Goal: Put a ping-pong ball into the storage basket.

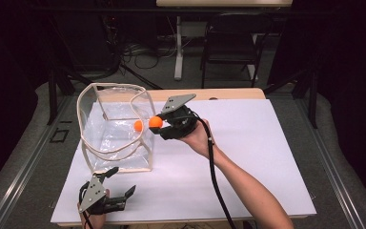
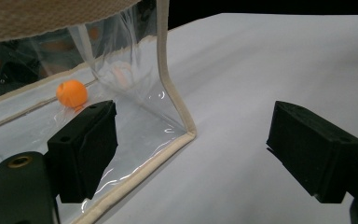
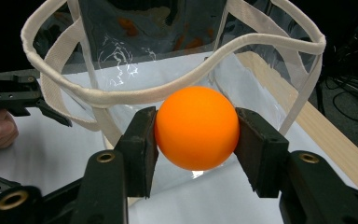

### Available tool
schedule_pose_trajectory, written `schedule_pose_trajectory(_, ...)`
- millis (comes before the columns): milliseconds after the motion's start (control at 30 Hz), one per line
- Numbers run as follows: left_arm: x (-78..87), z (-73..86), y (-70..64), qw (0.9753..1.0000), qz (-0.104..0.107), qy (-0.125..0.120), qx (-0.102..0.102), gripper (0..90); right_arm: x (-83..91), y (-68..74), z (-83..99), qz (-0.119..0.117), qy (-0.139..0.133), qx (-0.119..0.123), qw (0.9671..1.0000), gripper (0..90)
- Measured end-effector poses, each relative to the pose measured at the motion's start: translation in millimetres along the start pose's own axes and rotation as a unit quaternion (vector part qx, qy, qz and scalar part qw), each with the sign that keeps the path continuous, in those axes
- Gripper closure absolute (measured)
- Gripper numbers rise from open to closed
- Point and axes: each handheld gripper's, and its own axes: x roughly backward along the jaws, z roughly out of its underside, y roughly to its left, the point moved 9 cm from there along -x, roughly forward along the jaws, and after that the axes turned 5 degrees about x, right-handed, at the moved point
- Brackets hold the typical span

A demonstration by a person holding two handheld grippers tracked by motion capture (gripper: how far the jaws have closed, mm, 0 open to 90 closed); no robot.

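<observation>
A clear plastic bag (image 1: 116,126) with cream trim and handles stands open on the left half of the white table sheet (image 1: 257,143). One orange ball (image 1: 138,125) lies inside it, and the left gripper view shows that ball (image 2: 72,93) through the clear wall. My right gripper (image 1: 158,125) is shut on a second orange ball (image 1: 155,122) just outside the bag's right side, near its rim (image 3: 168,95). In the right gripper view, that ball (image 3: 196,116) sits squeezed between the two jaws. My left gripper (image 1: 123,180) rests open near the front left edge, its jaws either side of the bag's near corner (image 2: 186,133).
A wooden table edge (image 1: 228,94) runs along the back of the sheet. Beyond it stand a black chair (image 1: 231,40) and a white desk leg (image 1: 177,47), with cables on the floor. Wide bare sheet lies to the right of the bag.
</observation>
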Motion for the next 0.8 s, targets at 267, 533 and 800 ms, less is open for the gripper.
schedule_pose_trajectory(267,-0.6,0.1,-0.1,1.0000,0.001,0.001,-0.001,15.6,1.3,-1.0,-4.6,-0.002,-0.001,0.002,1.0000,51.0)
schedule_pose_trajectory(533,-0.3,-0.2,0.2,1.0000,0.000,-0.001,0.001,15.6,1.7,-1.4,-10.8,-0.001,-0.003,0.005,1.0000,51.0)
schedule_pose_trajectory(800,0.7,-0.4,0.7,1.0000,-0.001,-0.001,0.000,15.6,1.6,-1.5,-16.0,0.001,-0.006,0.008,0.9999,51.0)
